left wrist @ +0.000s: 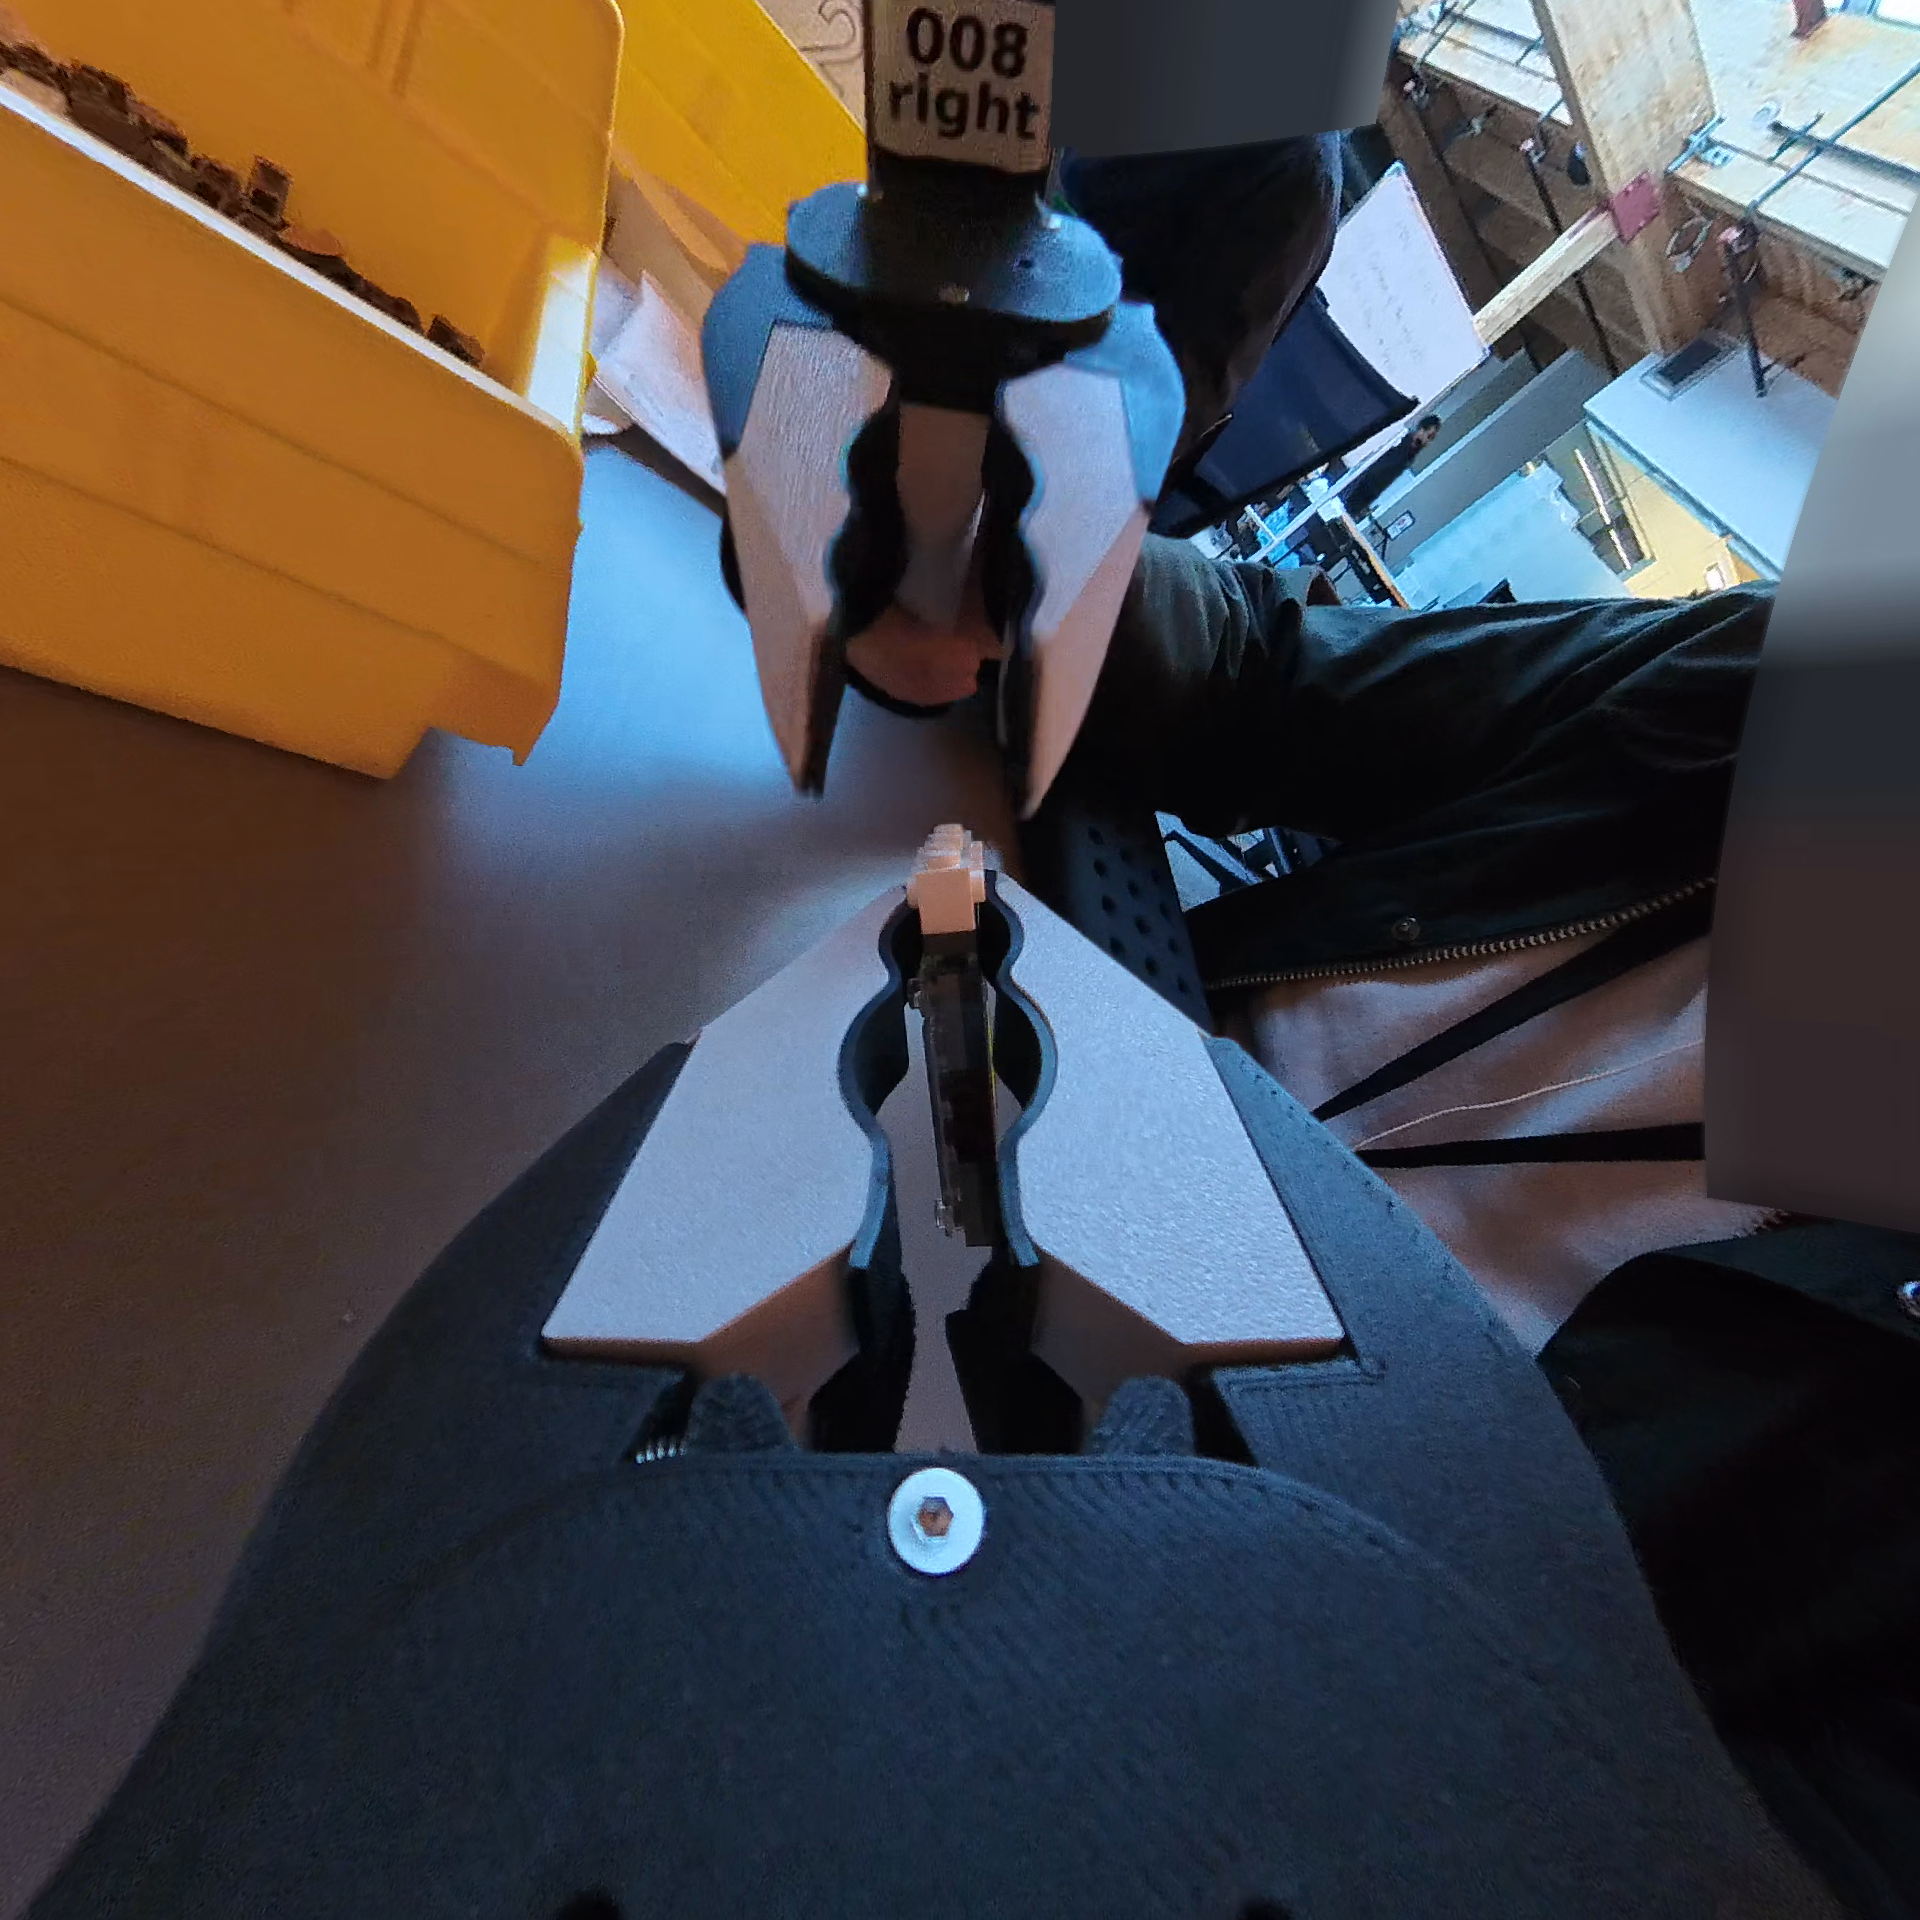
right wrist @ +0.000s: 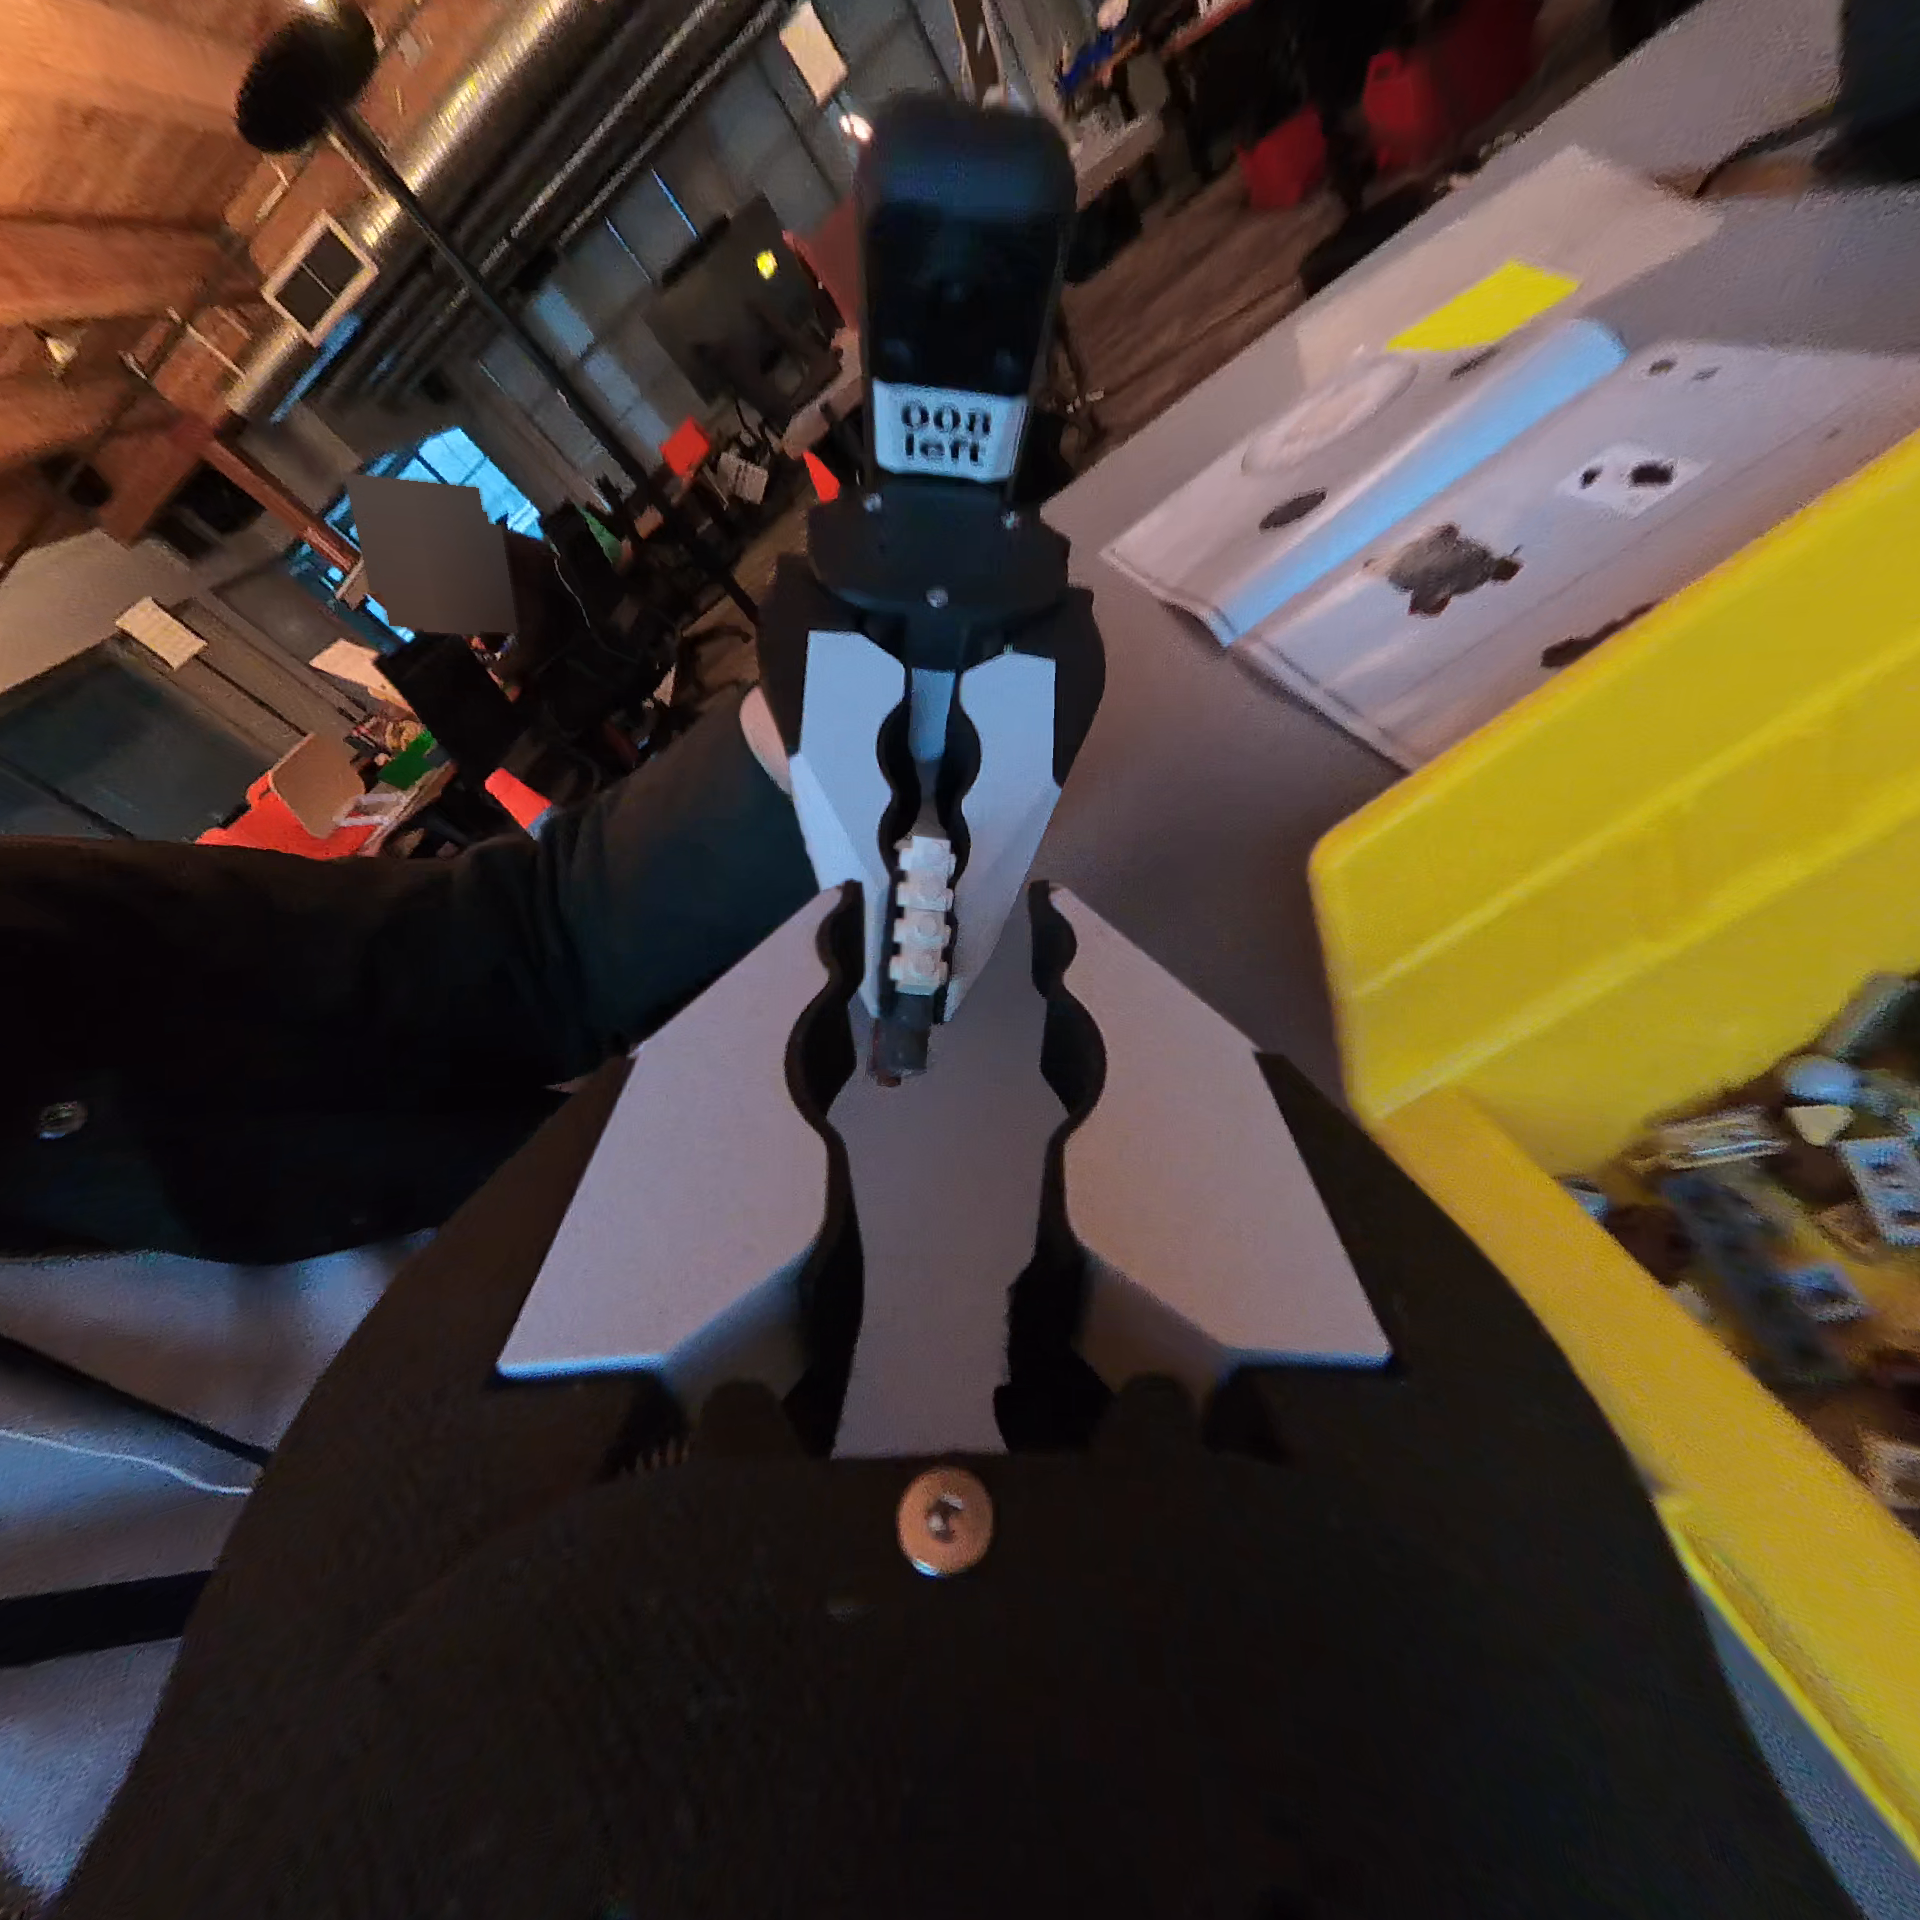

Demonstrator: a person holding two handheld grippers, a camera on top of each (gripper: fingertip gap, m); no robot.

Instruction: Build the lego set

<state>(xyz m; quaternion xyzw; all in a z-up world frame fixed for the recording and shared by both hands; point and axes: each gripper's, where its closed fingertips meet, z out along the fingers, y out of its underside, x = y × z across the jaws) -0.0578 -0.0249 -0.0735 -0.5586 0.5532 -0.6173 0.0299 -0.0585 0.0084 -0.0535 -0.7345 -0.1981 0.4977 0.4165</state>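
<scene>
My left gripper (left wrist: 951, 883) is shut on a small lego assembly (left wrist: 961, 1081): a thin dark plate held edge-on, with white studded pieces (left wrist: 943, 896) sticking out at the fingertips. My right gripper (left wrist: 920, 790) faces it from the far side, open and empty, with its tips just short of the white pieces. In the right wrist view, my right gripper (right wrist: 940, 904) is open and its fingertips (right wrist: 1049, 914) flank the left gripper (right wrist: 914, 997). A row of white studded pieces (right wrist: 920, 914) and a dark end (right wrist: 899, 1044) show between the left jaws.
A yellow parts bin (left wrist: 260, 468) stands at the left of the table; it also shows in the right wrist view (right wrist: 1610, 831), with loose bricks inside. An open instruction booklet (right wrist: 1455, 499) lies beyond it. A person's dark sleeve (right wrist: 312, 987) is close behind the grippers. The grippers are tip to tip, or close to it.
</scene>
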